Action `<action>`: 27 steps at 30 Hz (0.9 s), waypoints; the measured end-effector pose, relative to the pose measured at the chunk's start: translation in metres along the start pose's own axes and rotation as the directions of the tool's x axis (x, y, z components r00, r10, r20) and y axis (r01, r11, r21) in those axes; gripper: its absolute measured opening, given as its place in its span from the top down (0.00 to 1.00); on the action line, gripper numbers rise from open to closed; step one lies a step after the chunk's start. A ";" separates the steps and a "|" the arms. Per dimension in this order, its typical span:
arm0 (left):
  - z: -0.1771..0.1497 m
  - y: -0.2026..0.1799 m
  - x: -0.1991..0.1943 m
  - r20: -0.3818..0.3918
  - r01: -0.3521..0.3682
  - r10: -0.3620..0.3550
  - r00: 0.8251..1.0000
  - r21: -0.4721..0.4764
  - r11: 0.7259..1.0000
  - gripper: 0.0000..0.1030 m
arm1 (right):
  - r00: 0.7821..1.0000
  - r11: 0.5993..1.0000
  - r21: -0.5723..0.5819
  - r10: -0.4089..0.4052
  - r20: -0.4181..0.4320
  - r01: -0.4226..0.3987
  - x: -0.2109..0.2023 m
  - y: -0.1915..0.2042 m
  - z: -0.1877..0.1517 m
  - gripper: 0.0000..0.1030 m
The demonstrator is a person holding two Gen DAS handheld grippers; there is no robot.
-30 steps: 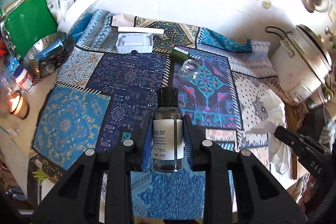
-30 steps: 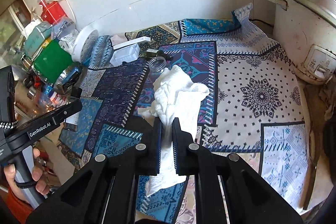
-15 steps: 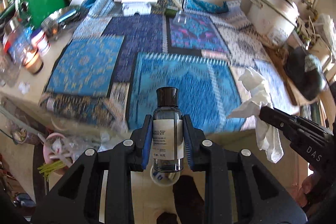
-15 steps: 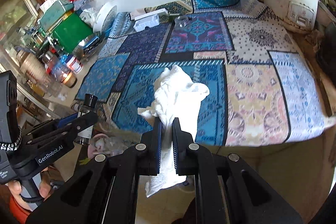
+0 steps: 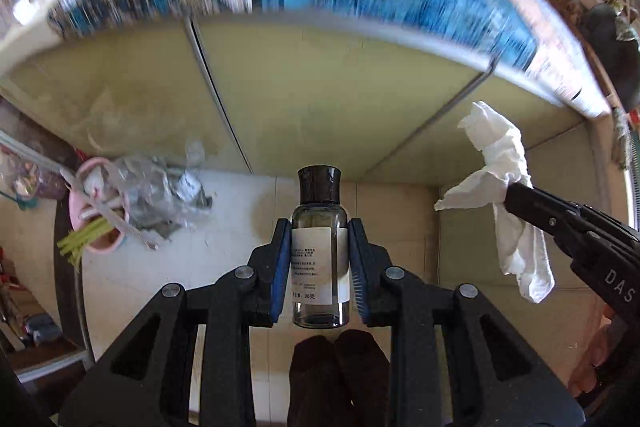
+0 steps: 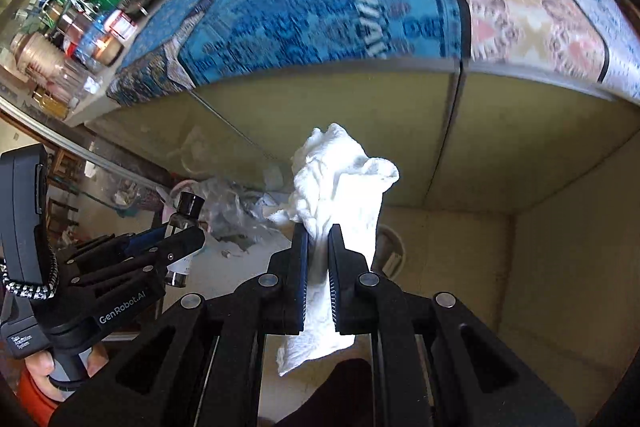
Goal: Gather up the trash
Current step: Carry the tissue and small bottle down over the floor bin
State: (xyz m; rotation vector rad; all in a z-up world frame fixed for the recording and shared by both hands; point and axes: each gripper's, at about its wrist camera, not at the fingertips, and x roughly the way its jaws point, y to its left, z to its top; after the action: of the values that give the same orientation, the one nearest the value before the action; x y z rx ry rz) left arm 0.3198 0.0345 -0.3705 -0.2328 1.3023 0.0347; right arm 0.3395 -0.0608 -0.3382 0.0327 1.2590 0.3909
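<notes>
The trash I have is in both grippers, off the desk and out over the floor. My left gripper point(image 5: 319, 263) has its blue-padded fingers point(image 5: 281, 267) clamped on a small clear bottle point(image 5: 319, 259) with a dark cap and a white label; the bottle stands upright between the pads, cap away from the camera. My right gripper point(image 6: 319, 267) has its fingers pinched tight on a crumpled white tissue point(image 6: 340, 195), which bunches above the pads and hangs out loosely below them.

From the left wrist I see the right gripper point(image 5: 516, 193) coming in from the right edge with the tissue point(image 5: 508, 187) dangling off its tip, well apart from the bottle. From the right wrist the left gripper point(image 6: 176, 239) shows at lower left, the bottle point(image 6: 182, 227) poking up from it, a hand point(image 6: 44, 367) on its handle.

Both grippers point steeply down at a pale tiled floor point(image 5: 224, 235) in front of yellowish cabinet doors point(image 5: 320, 99). On the floor to the left lies a pink bin point(image 5: 100, 211) with crumpled clear plastic point(image 5: 160, 191) and green sticks spilling from it. Above the doors runs the edge of the desk point(image 6: 320, 67), covered by a patterned blue cloth point(image 6: 320, 7), blurred in both views.
</notes>
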 end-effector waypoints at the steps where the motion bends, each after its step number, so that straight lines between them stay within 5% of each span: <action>1: -0.004 0.001 0.016 -0.018 -0.003 0.003 1.000 -0.006 1.000 0.74 | 1.000 1.000 0.001 -0.005 -0.018 0.005 0.013 -0.008 -0.005 0.92; 7: -0.025 0.010 0.139 -0.112 0.024 -0.031 0.993 -0.068 0.997 0.74 | 0.993 1.000 0.019 -0.011 -0.116 0.013 0.110 -0.067 -0.033 0.92; 11: -0.037 0.018 0.234 -0.154 0.107 -0.124 0.980 -0.113 0.988 0.74 | 0.988 1.000 -0.002 -0.003 -0.155 0.003 0.188 -0.102 -0.051 0.92; 20: -0.077 0.051 0.437 -0.258 0.110 -0.160 0.953 -0.196 0.974 0.74 | 0.968 0.999 -0.022 0.020 -0.251 -0.026 0.363 -0.152 -0.094 0.92; 27: -0.104 0.068 0.517 -0.308 0.113 -0.183 0.934 -0.231 0.966 0.74 | 0.947 0.997 -0.067 0.023 -0.321 -0.047 0.442 -0.159 -0.120 0.91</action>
State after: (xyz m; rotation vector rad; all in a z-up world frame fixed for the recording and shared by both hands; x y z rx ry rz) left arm 0.3495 0.0264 -0.9016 -0.5364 1.6109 0.0043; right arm 0.3813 -0.0971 -0.8203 -0.0745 1.5658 0.4868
